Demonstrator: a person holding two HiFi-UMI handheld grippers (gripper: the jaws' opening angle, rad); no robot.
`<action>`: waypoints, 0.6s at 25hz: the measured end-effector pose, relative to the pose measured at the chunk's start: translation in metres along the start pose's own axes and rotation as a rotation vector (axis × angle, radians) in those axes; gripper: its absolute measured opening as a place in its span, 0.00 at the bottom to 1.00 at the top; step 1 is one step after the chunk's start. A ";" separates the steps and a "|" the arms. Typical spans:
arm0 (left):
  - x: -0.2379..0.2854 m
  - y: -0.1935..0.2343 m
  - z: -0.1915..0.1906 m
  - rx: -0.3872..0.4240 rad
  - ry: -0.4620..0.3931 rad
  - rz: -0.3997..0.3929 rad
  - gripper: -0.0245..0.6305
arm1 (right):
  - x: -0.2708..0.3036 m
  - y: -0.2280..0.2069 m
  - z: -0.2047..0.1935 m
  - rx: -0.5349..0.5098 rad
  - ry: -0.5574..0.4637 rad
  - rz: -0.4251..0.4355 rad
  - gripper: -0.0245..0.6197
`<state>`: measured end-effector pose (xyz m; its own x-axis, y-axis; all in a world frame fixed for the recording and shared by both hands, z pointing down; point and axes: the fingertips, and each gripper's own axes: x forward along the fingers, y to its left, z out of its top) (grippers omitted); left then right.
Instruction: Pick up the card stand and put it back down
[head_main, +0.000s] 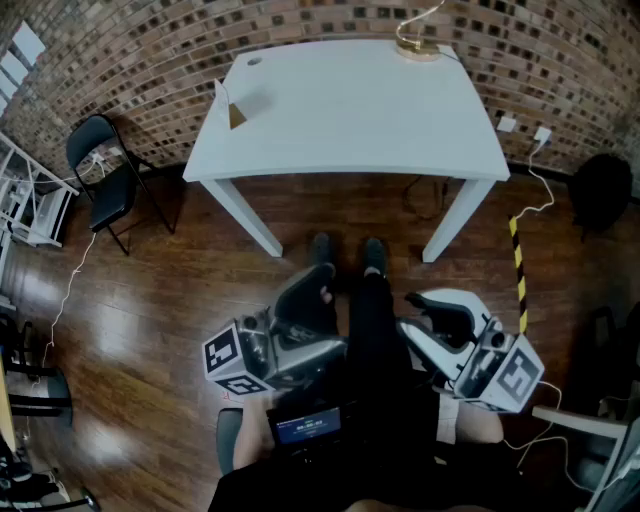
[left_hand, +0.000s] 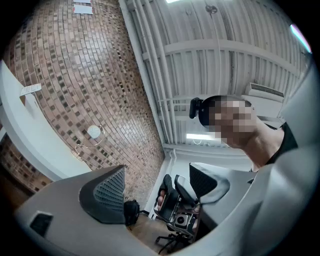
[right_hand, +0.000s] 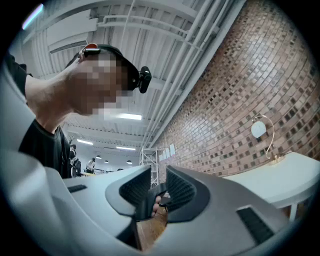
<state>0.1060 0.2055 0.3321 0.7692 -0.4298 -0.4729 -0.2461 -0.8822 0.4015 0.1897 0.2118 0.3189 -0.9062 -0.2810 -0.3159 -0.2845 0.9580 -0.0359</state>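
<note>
On one table (head_main: 380, 120), one card stand (head_main: 230, 106)

The head view looks steeply down from high up, well back from the table (head_main: 350, 110). Both gripper views sit close behind their jaws, tilted up at the wall (left_hand: 75, 75) and ceiling (left_hand: 210, 45). All three share table and lamp (right_hand: 258, 129).
</note>
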 end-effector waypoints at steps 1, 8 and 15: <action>0.002 -0.001 0.002 0.002 -0.001 -0.001 0.64 | 0.002 -0.001 0.002 -0.002 0.001 0.003 0.23; 0.017 0.012 0.018 0.031 0.006 -0.011 0.64 | 0.018 -0.022 0.013 -0.034 -0.015 0.017 0.23; 0.023 0.046 0.035 0.042 0.019 -0.002 0.64 | 0.047 -0.052 0.018 -0.055 -0.032 0.031 0.23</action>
<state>0.0915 0.1479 0.3123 0.7807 -0.4249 -0.4583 -0.2692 -0.8904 0.3670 0.1673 0.1494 0.2892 -0.9047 -0.2482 -0.3463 -0.2737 0.9615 0.0259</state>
